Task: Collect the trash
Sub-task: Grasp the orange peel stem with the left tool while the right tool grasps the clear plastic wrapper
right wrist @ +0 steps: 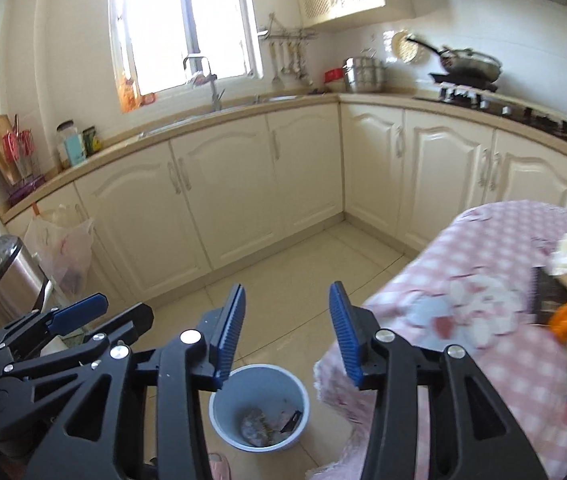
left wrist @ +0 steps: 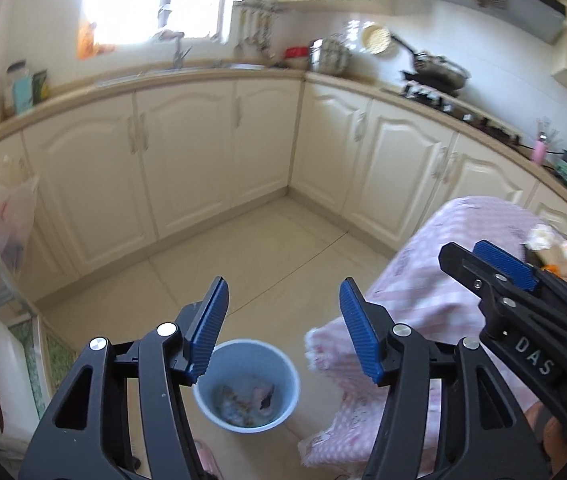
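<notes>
Both grippers, left [left wrist: 283, 320] and right [right wrist: 287, 328], jaws apart, empty, above the bin [right wrist: 259, 408]; its scraps blurred, table [right wrist: 483, 320] clutter cut off

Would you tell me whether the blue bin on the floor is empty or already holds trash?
It holds trash: scraps lie on the bottom of the blue bin, well below its rim.

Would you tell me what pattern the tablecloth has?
Pink and white checks on the tablecloth, clearest in the right wrist view.
</notes>
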Demonstrator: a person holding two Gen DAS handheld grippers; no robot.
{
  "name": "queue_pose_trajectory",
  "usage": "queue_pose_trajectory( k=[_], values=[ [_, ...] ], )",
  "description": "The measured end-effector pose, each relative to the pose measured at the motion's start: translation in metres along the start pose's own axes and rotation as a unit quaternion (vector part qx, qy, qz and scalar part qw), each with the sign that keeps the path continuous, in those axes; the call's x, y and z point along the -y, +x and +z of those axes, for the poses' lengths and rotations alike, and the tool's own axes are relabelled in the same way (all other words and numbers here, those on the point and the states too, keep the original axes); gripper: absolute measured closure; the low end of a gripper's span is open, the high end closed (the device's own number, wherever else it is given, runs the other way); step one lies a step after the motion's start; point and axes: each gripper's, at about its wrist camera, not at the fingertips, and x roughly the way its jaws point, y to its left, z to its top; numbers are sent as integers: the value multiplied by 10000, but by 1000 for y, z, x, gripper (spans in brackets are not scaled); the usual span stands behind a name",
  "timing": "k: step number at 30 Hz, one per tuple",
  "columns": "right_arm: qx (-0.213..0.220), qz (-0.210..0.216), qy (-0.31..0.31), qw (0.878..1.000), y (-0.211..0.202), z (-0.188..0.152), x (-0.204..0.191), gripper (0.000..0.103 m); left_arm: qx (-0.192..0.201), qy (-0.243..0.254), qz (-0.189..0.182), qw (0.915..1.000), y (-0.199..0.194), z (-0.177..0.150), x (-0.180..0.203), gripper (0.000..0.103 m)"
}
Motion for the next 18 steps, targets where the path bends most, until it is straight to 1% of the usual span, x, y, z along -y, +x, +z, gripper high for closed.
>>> queue_pose_trajectory(
  k=[2, 5, 9, 12, 14, 18],
  values=[
    [164, -225, 61, 9996, -28, 1, 19, 58, 82, 125, -125, 9998, -11, 2, 18, 46],
    [362, -503, 222, 9978, -67, 0, 49, 57, 206, 376, -401, 9983, -29, 5, 54, 44],
    [566, -960, 415, 9929, -115, -7, 92, 54, 226, 656, -775, 9946, -39, 5, 97, 43],
    [660, -1422, 616, 9857, -150, -17, 131, 52, 172, 886, -1071, 9901, -43, 0, 131, 41],
    [639, -1730, 769, 9798, -169, -25, 157, 51, 72, 1020, -1266, 9867, -42, -4, 152, 41],
    [521, -2020, 1074, 9721, -187, -40, 201, 50, -124, 1282, -1538, 9797, -38, -16, 191, 41]
  ],
)
